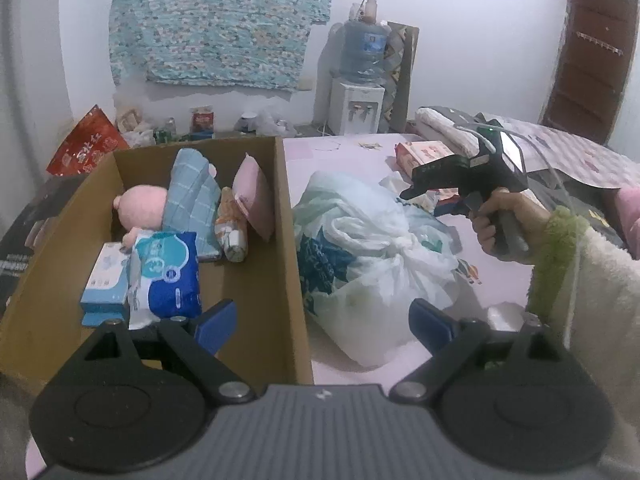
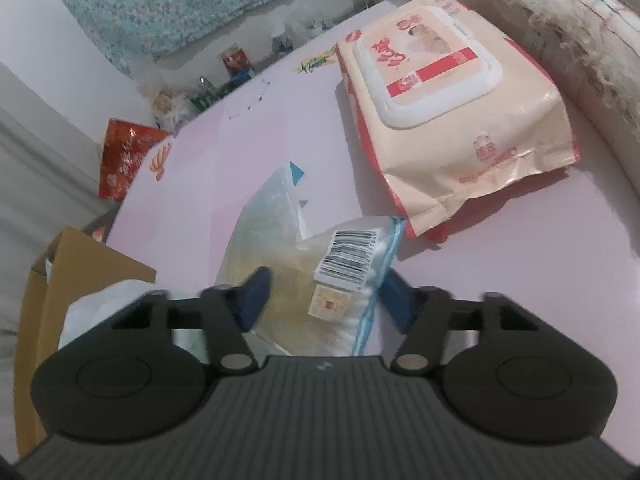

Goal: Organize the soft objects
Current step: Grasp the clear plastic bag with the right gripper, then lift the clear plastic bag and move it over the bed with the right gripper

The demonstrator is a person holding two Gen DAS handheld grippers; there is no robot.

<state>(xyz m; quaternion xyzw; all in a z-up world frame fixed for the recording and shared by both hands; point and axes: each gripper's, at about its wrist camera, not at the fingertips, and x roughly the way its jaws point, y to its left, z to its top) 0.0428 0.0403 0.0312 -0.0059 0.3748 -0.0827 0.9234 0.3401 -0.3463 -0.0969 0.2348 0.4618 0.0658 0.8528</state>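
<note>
1. Jaws of the left gripper [image 1: 322, 326] stand wide apart with nothing between the blue pads, astride the right wall of the cardboard box [image 1: 286, 216].
2. Jaws of the right gripper [image 2: 326, 298] are half closed around a clear zip bag of cotton pads [image 2: 352, 280]; whether the pads press on it cannot be told.
3. Everything rests on a smooth pink bed sheet [image 2: 200, 168] printed with small cartoon figures. Behind it a white wall carries a blue speckled cloth [image 1: 216, 20], and a water dispenser [image 1: 360, 80] stands near a brown door [image 1: 592, 60].
4. Along the sheet's left edge stands the open brown box, which holds a pink plush toy [image 1: 142, 210], a blue checked cushion [image 1: 192, 196], a pink pillow [image 1: 254, 196], a rolled printed cloth [image 1: 232, 232], a glossy blue-and-white soft pack [image 1: 168, 276] and a light blue carton [image 1: 106, 276].
5. Just right of the box lies a knotted white plastic bag [image 1: 372, 256], crinkled and bulging.
6. Beyond the zip bag, toward the far right edge, lies a peach wet-wipes pack [image 2: 460, 112] with a white flip lid, beside a fuzzy rolled blanket [image 2: 580, 40].
7. A hand [image 1: 500, 224] in a fluffy cream sleeve with a green cuff grips the right gripper's handle.
</note>
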